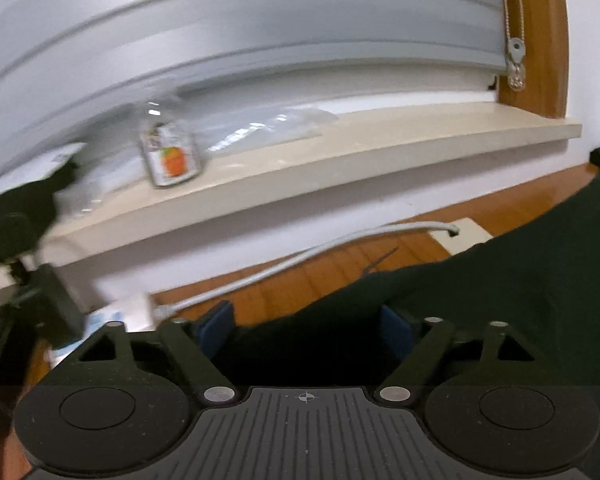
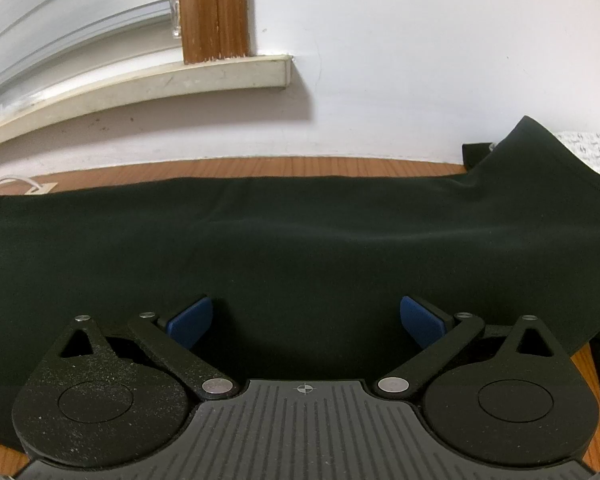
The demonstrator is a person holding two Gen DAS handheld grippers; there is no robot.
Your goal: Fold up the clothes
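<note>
A dark, almost black garment (image 2: 300, 232) lies spread flat across the wooden table (image 2: 260, 168), reaching from the left edge to the right edge of the right wrist view. My right gripper (image 2: 306, 320) hovers over its near part, jaws wide apart and the blue pads (image 2: 192, 322) clear of the cloth. In the left wrist view the same garment (image 1: 500, 288) fills the lower right, its edge running diagonally over the table (image 1: 300, 280). My left gripper (image 1: 306, 332) is open at that edge, with dark cloth lying between the blue pads (image 1: 216, 326) but not pinched.
A cream window sill (image 1: 340, 160) runs above the table and carries a clear plastic bag with an orange label (image 1: 172, 156). A white cable (image 1: 300, 260) crosses the wood by the wall. Dark blurred items (image 1: 16, 216) stand at the left. A white patterned cloth (image 2: 588, 152) lies at the far right.
</note>
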